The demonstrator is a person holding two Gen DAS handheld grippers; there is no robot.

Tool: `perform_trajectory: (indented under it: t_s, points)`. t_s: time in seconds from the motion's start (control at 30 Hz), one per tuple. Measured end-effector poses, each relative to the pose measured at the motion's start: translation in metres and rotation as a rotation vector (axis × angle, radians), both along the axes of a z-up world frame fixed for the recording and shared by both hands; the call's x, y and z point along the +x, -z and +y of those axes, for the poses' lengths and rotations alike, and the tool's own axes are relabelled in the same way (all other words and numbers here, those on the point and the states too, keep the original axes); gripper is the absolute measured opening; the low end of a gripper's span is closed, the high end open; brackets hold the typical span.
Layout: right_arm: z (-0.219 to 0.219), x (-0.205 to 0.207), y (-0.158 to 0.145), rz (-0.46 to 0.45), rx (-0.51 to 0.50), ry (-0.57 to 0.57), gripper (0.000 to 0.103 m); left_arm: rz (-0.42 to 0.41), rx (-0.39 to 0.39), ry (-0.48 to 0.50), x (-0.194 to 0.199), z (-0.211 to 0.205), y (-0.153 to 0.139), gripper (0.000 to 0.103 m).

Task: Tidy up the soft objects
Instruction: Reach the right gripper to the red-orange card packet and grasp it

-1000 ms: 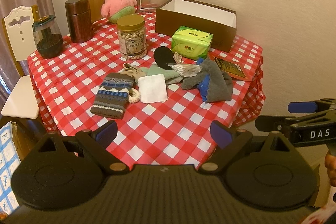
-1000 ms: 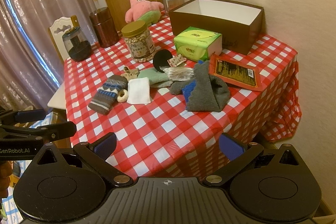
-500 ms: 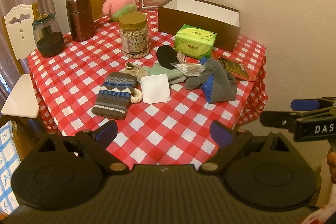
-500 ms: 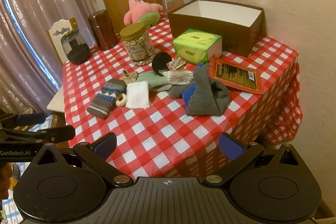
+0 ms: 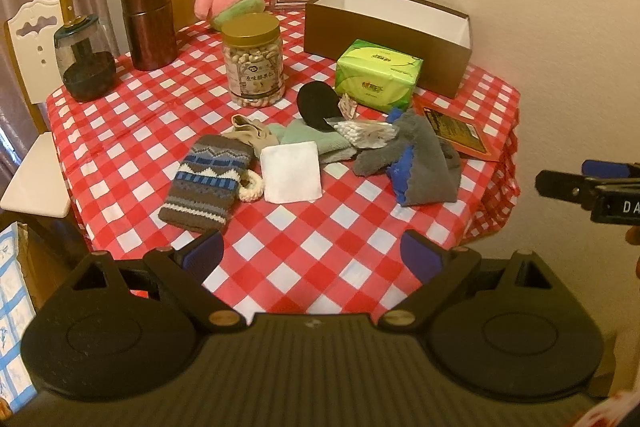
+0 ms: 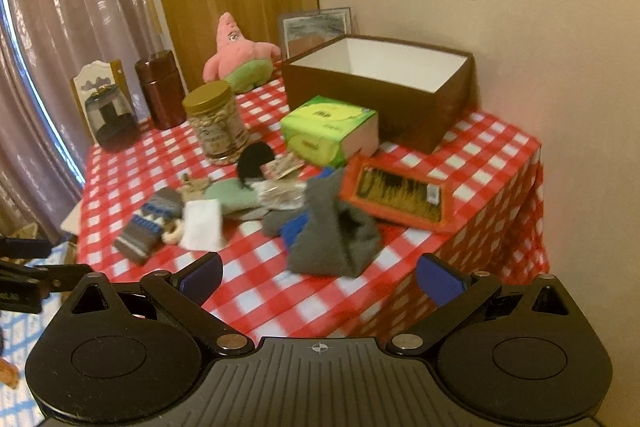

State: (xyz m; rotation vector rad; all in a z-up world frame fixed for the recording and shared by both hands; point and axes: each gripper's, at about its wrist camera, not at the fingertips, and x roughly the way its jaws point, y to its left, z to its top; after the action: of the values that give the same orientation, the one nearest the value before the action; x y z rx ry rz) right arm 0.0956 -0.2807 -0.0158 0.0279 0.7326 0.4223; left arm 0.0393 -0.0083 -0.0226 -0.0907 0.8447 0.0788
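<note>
Socks and cloths lie heaped mid-worktop: a patterned sock [image 5: 206, 183], a white cloth [image 5: 291, 172], a grey sock [image 5: 424, 163]. Behind them the brown box [image 5: 384, 39] shows only bare white inside; a jar [image 5: 253, 61] holds nuts. Left gripper [image 5: 312, 255] and right gripper [image 6: 320, 277] hover with jaws wide, holding nothing.

Both wrist views overlook the same table [image 5: 280, 251] from its near edge.

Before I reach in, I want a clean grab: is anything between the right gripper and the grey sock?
Nothing visible. Only bare checked tablecloth lies between the open right gripper and the grey sock, which is the nearest item.
</note>
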Motion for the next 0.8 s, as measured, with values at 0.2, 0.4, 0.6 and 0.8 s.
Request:
perform_trajectory:
  t_s: [0.2, 0.4, 0.6, 0.8]
  points:
    - [-0.017, 0.043, 0.018, -0.039, -0.080, -0.065, 0.092, 0.015, 0.015, -0.059, 0.029, -0.014, 0.013, 0.094]
    - [-0.024, 0.084, 0.045, -0.100, -0.199, -0.159, 0.089, 0.022, 0.021, -0.127, 0.060, -0.024, 0.027, 0.094]
    - [-0.023, 0.116, 0.084, -0.174, -0.349, -0.285, 0.080, 0.043, 0.007, -0.201, 0.083, -0.030, 0.045, 0.094]
    - [-0.017, 0.143, 0.123, -0.185, -0.454, -0.379, 0.073, 0.076, 0.024, -0.276, 0.100, -0.032, 0.066, 0.092]
